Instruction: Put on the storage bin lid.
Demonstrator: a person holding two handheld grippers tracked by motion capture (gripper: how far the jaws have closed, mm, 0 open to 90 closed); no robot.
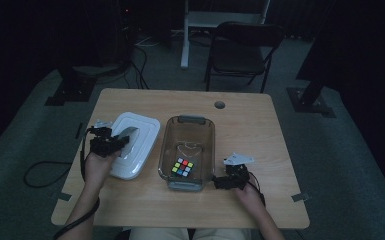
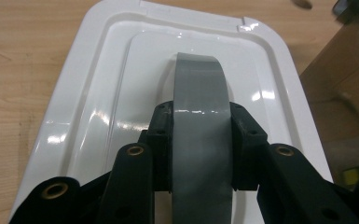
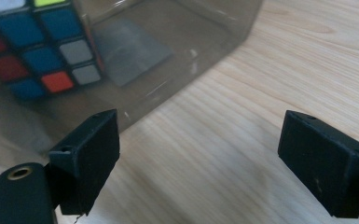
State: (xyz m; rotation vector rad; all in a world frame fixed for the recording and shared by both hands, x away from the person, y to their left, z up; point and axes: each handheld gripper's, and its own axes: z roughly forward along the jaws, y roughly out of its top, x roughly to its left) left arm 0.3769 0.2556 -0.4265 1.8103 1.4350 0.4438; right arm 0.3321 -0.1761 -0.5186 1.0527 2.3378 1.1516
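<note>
A white lid [image 1: 136, 141] lies on the table's left half, with a grey handle [image 2: 199, 112] arching over its middle. My left gripper [image 1: 114, 142] is shut on that grey handle, its jaws pressing both sides in the left gripper view [image 2: 200, 149]. Right of the lid stands a clear smoky plastic container [image 1: 172, 131] holding a colourful puzzle cube [image 1: 183, 167]. My right gripper [image 1: 228, 180] rests low beside the container's near right corner, open, with bare wood between its jaws [image 3: 198, 154]. The cube [image 3: 32, 51] shows through the container wall [image 3: 177, 42] in the right gripper view.
The wooden table [image 1: 250, 130] has a round cable hole [image 1: 220, 105] near its far edge. A black folding chair [image 1: 242, 47] and a white desk leg [image 1: 185, 35] stand beyond it. Cables trail on the floor at left [image 1: 42, 172].
</note>
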